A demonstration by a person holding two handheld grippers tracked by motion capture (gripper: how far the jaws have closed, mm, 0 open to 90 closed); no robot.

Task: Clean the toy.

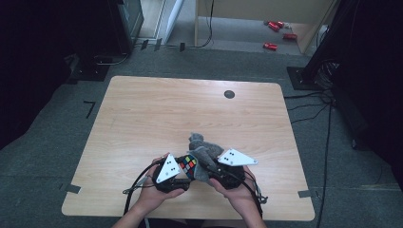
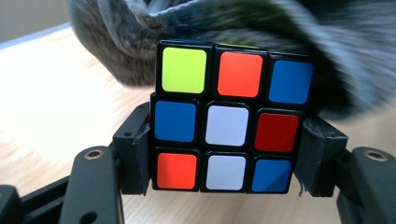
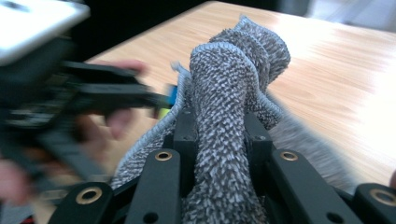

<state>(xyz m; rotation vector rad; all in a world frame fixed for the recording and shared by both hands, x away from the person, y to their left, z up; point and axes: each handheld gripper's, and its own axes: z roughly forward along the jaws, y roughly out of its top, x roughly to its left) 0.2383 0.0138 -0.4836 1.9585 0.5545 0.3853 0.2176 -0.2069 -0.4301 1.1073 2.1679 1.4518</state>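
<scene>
Scrambled colour cube (image 2: 225,128) clamped in left claw (image 2: 224,154), bunched grey cloth (image 3: 233,93) pinched in right claw (image 3: 219,140)

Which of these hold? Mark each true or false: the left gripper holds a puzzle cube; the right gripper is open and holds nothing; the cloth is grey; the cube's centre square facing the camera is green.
1. The left gripper holds a puzzle cube. True.
2. The right gripper is open and holds nothing. False: it is shut on the cloth.
3. The cloth is grey. True.
4. The cube's centre square facing the left gripper view is green. False: it is white.
</scene>
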